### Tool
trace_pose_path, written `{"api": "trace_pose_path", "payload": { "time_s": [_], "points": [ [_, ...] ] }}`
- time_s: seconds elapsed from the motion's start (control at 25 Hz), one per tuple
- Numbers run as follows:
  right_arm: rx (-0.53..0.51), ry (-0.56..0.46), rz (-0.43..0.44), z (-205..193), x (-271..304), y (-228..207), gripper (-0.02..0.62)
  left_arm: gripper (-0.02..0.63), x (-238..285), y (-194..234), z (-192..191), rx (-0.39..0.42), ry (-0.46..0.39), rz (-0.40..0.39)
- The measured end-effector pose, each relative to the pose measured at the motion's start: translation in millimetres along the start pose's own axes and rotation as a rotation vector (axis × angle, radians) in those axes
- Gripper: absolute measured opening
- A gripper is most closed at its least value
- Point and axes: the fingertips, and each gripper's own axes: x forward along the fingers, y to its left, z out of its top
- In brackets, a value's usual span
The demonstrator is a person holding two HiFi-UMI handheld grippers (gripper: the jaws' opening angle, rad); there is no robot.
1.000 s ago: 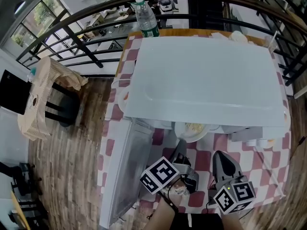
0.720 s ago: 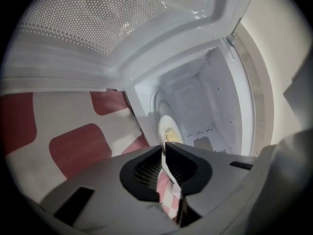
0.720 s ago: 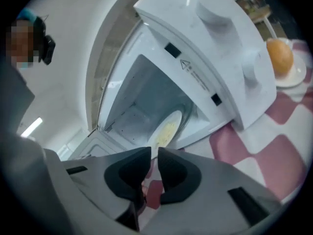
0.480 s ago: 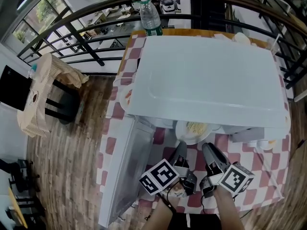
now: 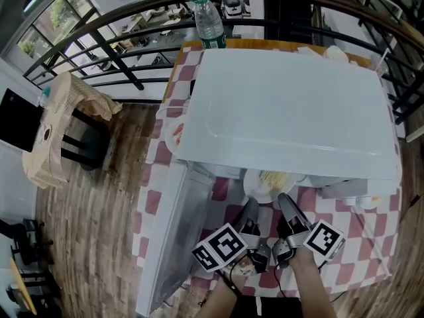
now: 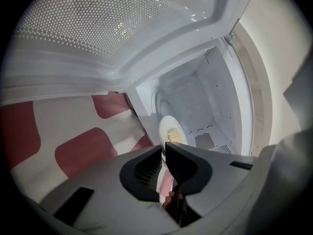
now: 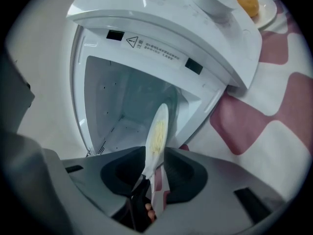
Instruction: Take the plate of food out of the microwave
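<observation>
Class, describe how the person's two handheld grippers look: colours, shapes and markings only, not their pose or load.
The left gripper and the right gripper both have smooth grey moulded bodies that taper into two dark jaws. The inner pads on the left one look ribbed. Each gripper carries a white cube printed with black square markers: the left cube and the right cube. No sleeves are visible.

Head cam overhead, others close on microwave (image 5: 285, 105)

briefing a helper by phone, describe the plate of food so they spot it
Find the big white microwave on the checked cloth, door swung open. The plate of food is at the mouth of its cavity. Unlike the plate beside the microwave holding a round orange item, it carries pale yellow food.
</observation>
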Motion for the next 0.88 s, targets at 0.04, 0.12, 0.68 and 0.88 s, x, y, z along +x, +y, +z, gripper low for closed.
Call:
{"api": "trace_pose_path", "payload": {
  "time_s": [0.04,0.12,0.68,0.88],
  "points": [
    [-0.001,-0.001,-0.005,0.7,0.8,-1.8,0.125,0.054,0.2,-0.1,0.2,0.000,-0.001,-0.002],
    [0.002,-0.007,-0.024,2.8,1.7,-6.9,0.109,0.054,1.1,-0.3,0.3,-0.004,-0.003,-0.006],
    [0.113,0.020,-0.188,-6.5,2.9,-34.8,0.073,0.054,3.5,-1.6,-1.3,0.017,0.016,-0.021],
    [0.149,0.011,-0.185,-6.5,3.3,-36.5,0.027,0.054,4.6,0.1,-4.7,0.018,0.033,-0.022]
  ]
}}
